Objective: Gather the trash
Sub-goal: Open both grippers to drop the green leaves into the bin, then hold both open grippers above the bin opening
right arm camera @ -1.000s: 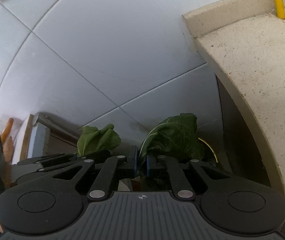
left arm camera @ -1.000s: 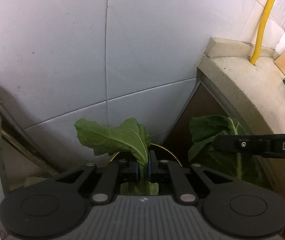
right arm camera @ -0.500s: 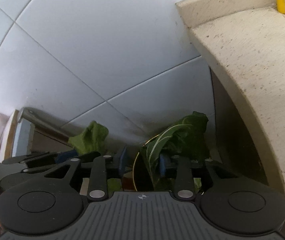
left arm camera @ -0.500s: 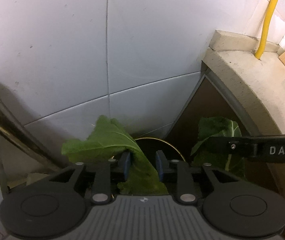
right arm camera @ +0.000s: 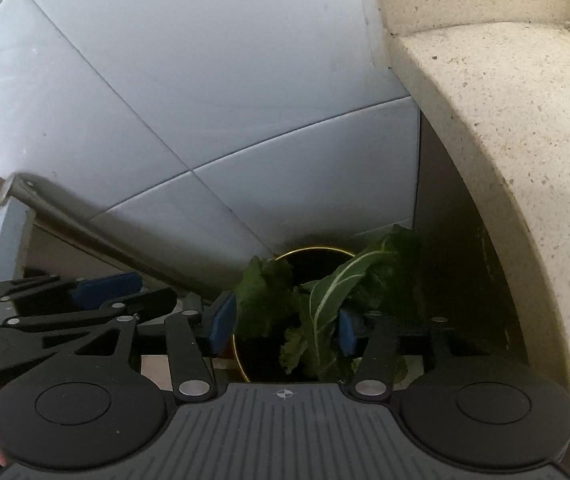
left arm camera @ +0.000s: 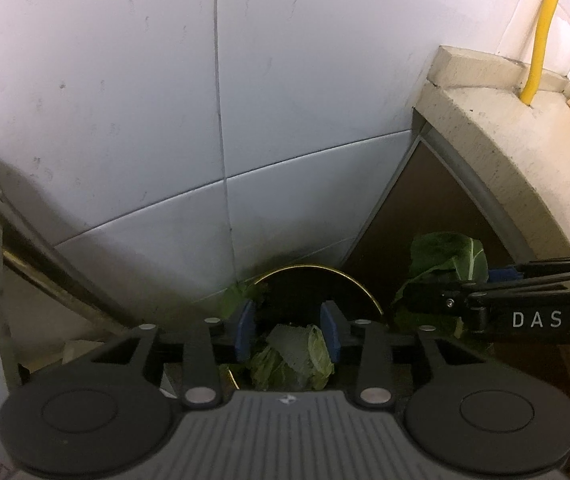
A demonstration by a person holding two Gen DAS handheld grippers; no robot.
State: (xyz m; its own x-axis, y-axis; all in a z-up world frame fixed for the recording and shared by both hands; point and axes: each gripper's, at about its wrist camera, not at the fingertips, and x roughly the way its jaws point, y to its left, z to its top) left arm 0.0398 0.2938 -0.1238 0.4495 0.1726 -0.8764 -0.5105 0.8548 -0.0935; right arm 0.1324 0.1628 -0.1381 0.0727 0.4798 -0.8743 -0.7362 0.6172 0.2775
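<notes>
Grey tiled wall (left arm camera: 125,120) fills most of both views, dark grout lines crossing it. Speckled stone bench (right arm camera: 497,128) curves down the right side, a yellow pipe (left arm camera: 541,28) rising from its top by the wall. Below the bench edge, a dark recess. At the wall's foot sits a dark bin (right arm camera: 313,254) with a thin gold rim, mouth open upward. Left tongs (left arm camera: 287,332) hang over the bin, pointed steeply down; jaws opening, blue pads apart with nothing pressed between them. Seen through the gap, pale green leaf scraps (left arm camera: 293,356) lie lower down, inside the bin as far as can be told. Right tongs (right arm camera: 281,326) hang just beside, also steeply down and over the bin mouth; jaws opening wide. A dark leaf (right arm camera: 325,300) with a pale midrib stands between the pads, close against the right-hand pad and clear of the left one; whether that pad presses on it cannot be told. A second, crinkled leaf (right arm camera: 263,300) sits just left of it at the bin rim.
</notes>
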